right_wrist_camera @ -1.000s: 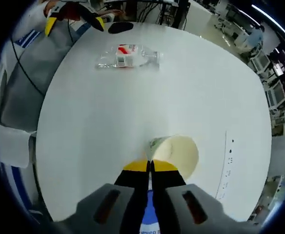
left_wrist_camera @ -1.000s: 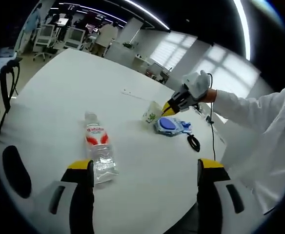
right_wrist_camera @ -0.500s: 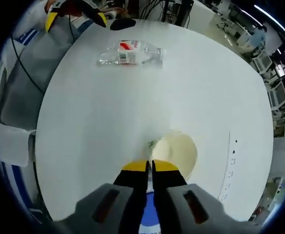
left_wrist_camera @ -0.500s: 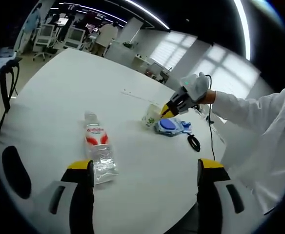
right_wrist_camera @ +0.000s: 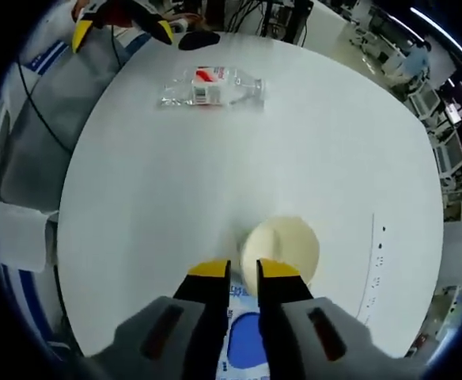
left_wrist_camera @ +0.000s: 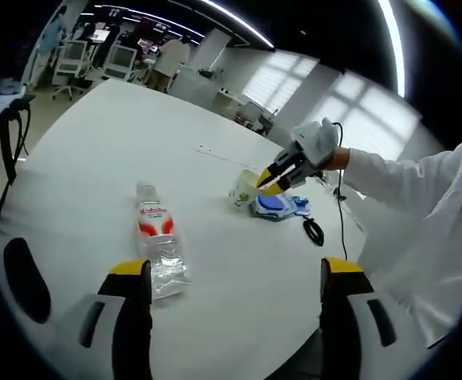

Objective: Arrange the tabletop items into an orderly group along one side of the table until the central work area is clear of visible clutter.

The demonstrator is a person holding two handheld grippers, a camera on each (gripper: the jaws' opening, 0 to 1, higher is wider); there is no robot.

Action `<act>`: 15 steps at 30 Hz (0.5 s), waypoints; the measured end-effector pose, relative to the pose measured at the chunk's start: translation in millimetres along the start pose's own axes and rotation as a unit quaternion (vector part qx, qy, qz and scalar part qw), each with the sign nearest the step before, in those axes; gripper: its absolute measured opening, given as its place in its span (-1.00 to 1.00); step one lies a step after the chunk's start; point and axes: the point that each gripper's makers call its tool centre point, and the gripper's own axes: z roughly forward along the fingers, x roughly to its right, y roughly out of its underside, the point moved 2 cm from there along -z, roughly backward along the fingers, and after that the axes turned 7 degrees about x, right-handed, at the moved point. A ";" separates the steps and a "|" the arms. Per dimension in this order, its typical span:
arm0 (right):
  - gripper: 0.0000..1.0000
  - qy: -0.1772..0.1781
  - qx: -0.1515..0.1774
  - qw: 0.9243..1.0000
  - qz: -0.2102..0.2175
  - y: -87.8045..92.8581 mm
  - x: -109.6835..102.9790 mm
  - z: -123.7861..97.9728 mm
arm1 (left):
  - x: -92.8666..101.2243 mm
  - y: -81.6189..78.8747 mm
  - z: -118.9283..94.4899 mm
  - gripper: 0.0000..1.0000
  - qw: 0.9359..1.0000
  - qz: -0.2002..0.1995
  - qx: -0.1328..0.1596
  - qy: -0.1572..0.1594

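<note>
Now the right gripper (right_wrist_camera: 243,271) hangs over the paper cup (right_wrist_camera: 280,251) with its jaws a little apart, holding nothing. That cup stands beside the blue wipes pack (left_wrist_camera: 276,205) near the table (left_wrist_camera: 96,150) edge, likely so things sit together. Away from them, the water bottle (left_wrist_camera: 159,240) lies in front of the left gripper (left_wrist_camera: 236,281), whose jaws are wide apart.

bottle label: I read red and white on the water bottle (left_wrist_camera: 158,245), but the print is too small to make out.
cup print: the paper cup (left_wrist_camera: 244,187) carries a green mark I cannot read; in the right gripper view its near wall sits behind my right gripper (right_wrist_camera: 243,273).
blue pack: the blue wipes pack (right_wrist_camera: 244,350) is mostly hidden between and under my jaws; its lower part is cut off by the picture's edge.
black cable: the cable (left_wrist_camera: 314,231) near the table's right edge is too small to tell what it is attached to.
far room: chairs and people at the far left are blurred.
left gripper: the left gripper (left_wrist_camera: 235,281) has its body cut off at the bottom edge.
</note>
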 end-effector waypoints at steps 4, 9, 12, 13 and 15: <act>-0.67 0.006 0.006 1.000 0.004 -1.6 -0.6 -1.8 | 1.3 0.0 -0.2 0.82 1.000 0.001 -0.001 0.001; -0.61 0.009 0.014 1.000 0.015 -1.9 -3.0 -4.0 | 2.5 -2.2 0.6 0.83 1.000 0.002 -0.001 0.003; -0.58 0.013 0.019 1.000 0.020 -1.2 -2.8 -5.8 | 3.3 -3.3 1.4 0.83 1.000 0.004 -0.002 0.004; -0.57 0.014 0.022 0.999 0.022 -1.1 -2.0 -6.3 | 3.6 -3.7 1.5 0.83 1.000 0.004 -0.002 0.005; -0.55 0.015 0.032 0.999 0.037 -3.5 -2.6 -8.0 | 4.7 -5.1 2.1 0.83 1.000 0.002 0.000 0.007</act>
